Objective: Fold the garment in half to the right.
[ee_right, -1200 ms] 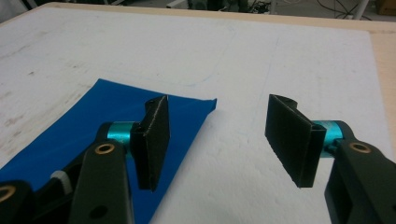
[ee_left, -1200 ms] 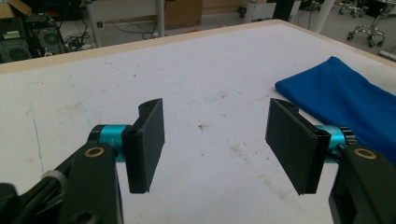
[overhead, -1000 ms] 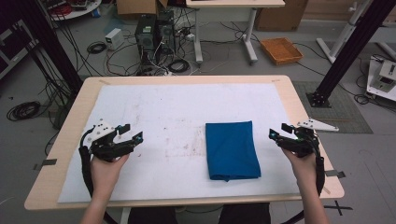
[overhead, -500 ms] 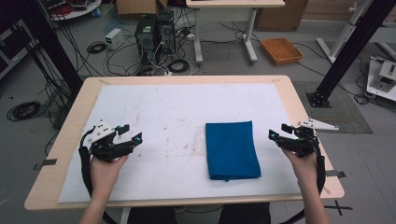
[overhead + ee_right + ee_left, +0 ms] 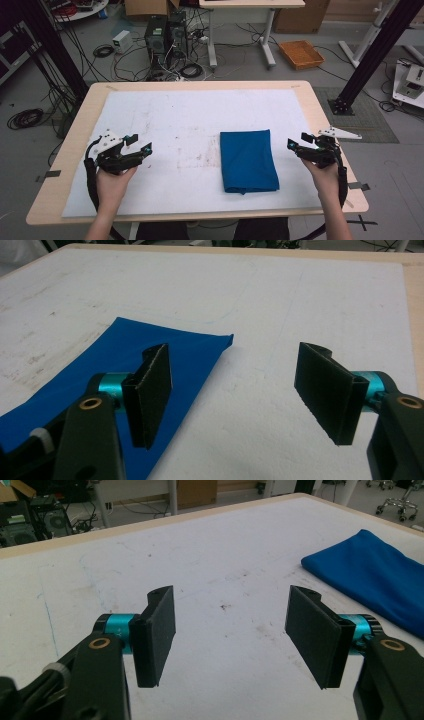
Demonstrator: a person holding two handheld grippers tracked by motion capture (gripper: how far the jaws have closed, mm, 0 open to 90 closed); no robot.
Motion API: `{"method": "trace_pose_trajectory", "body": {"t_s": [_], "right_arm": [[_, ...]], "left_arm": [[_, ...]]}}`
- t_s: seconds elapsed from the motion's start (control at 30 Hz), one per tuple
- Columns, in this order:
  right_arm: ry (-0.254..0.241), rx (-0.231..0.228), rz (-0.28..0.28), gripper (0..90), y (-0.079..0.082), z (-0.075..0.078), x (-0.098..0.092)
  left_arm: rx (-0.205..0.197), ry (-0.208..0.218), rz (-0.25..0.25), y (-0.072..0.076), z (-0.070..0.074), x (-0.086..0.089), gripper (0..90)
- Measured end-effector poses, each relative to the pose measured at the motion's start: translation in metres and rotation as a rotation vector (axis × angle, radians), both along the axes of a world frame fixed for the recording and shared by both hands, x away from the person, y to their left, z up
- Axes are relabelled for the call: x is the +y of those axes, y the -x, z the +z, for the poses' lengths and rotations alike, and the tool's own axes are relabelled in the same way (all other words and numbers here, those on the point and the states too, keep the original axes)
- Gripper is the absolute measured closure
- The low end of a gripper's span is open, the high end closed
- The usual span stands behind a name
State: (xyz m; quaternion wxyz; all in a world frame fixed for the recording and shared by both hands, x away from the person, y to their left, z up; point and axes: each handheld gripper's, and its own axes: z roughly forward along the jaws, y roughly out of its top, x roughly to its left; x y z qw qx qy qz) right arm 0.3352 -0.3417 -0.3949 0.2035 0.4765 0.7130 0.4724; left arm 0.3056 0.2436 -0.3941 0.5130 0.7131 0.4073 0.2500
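- A folded blue cloth is seen lying flat on the white mat, right of the table's middle and nearer the front edge than the back.
- The right gripper is held near the table's right edge, just beside the cloth but clear of it.
- Its jaws have just been opening; they are now spread wide, with nothing between them.
- From the right gripper view, the cloth is seen under and beyond one of the jaws, with bare mat under the other.
- The left gripper is held over the mat toward the front left corner, well apart from the cloth.
- Its jaws are parted too, with nothing caught between them.
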Motion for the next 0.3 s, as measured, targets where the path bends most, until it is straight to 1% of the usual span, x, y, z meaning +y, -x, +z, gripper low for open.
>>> {"method": "trace_pose_trajectory", "body": {"t_s": [0.13, 0.3], "right_arm": [[-0.002, 0.002, -0.005, 31.0, -0.0004, -0.0003, -0.0002], [-0.004, 0.001, 0.000, 30.9, -0.0009, -0.0002, 0.0001]], "left_arm": [[-0.001, -0.003, 0.000, 0.0001, 0.0000, 0.0003, 36.9], [0.008, -0.002, 0.000, -0.0001, -0.0018, -0.0005, 36.9]]}}
